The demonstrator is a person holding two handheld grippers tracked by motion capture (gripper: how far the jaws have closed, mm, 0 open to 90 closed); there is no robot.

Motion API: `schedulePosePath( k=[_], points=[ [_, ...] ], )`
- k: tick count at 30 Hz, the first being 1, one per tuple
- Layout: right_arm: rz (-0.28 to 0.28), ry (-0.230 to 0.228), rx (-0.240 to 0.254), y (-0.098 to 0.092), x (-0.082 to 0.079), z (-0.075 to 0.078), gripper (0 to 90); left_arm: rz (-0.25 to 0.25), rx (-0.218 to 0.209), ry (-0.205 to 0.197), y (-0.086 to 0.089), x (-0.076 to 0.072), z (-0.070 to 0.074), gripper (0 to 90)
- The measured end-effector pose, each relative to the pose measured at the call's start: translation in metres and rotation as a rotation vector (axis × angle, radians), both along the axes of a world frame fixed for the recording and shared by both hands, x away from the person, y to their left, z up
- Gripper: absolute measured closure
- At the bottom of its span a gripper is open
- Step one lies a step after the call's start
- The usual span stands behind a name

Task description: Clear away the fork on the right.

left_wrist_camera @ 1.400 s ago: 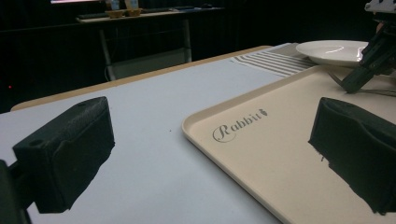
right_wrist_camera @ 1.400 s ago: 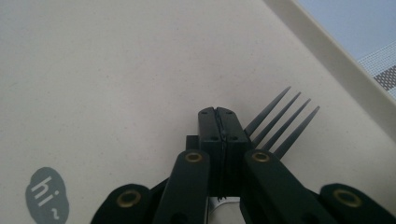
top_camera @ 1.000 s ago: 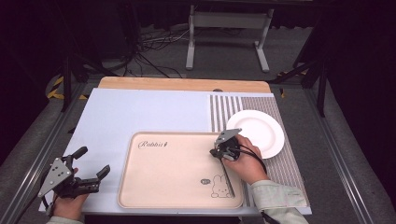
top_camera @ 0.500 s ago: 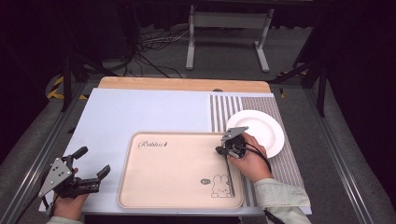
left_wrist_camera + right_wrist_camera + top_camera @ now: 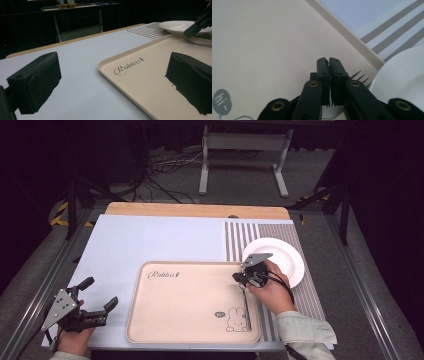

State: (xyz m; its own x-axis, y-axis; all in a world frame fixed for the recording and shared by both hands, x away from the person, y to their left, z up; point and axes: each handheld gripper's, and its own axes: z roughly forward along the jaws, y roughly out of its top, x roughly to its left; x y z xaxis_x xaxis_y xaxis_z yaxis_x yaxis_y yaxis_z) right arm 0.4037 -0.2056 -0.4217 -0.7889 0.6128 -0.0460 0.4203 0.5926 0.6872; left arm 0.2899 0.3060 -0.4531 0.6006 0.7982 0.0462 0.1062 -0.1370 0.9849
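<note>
We see a tabletop (image 5: 150, 211) under a blue mat (image 5: 150, 240); a tray (image 5: 190, 305), striped mat (image 5: 240, 235) and plate (image 5: 287, 255) lie there.

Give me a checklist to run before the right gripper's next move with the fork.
1. Right gripper jaws shut: ok.
2. Fork actually clamped between those jaws: cannot tell; its tines poke out just past the jaws, off to one side.
3. Fork handle lying along the right side of the tray: ok.
4. Plate bare and right beside the gripper: ok.
5. Left gripper open, holding nothing, apart from the tray: ok.
</note>
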Motion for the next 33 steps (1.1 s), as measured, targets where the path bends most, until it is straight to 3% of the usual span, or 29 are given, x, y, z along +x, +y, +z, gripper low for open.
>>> schedulePosePath(
  k=[4,6,7,9,10,12,16,26,33],
  points=[
    [-0.003,-0.037,0.05,-0.003,-0.006,0.016,73.5,0.0,-0.002,-0.001,0.0,0.0,0.0,0.5],
    [-0.004,-0.049,0.092,-0.004,-0.009,0.023,55.1,0.0,0.0,0.0,0.0,-0.001,0.0,0.5],
    [-0.004,-0.049,0.092,-0.004,-0.009,0.023,55.1,0.0,0.0,0.0,0.0,-0.001,0.0,0.5],
    [0.005,-0.073,0.176,-0.004,-0.013,0.03,26.3,0.001,-0.002,0.0,0.0,-0.001,0.0,0.6],
    [0.005,-0.073,0.176,-0.004,-0.013,0.03,26.3,0.001,-0.001,0.001,0.0,-0.001,0.0,0.6],
    [0.028,-0.108,0.182,-0.005,-0.016,0.036,17.0,0.002,0.001,0.002,-0.001,-0.001,0.0,0.5],
    [0.048,-0.151,0.197,-0.011,-0.022,0.046,15.2,0.002,-0.001,0.001,0.0,-0.001,0.0,0.5],
    [0.023,-0.241,0.219,-0.038,-0.038,0.059,13.4,0.003,0.002,0.0,-0.001,-0.001,0.0,0.5],
    [-0.006,-0.291,0.307,-0.062,-0.049,0.057,12.6,0.004,0.005,0.002,-0.002,-0.001,0.001,0.5]
  ],
)
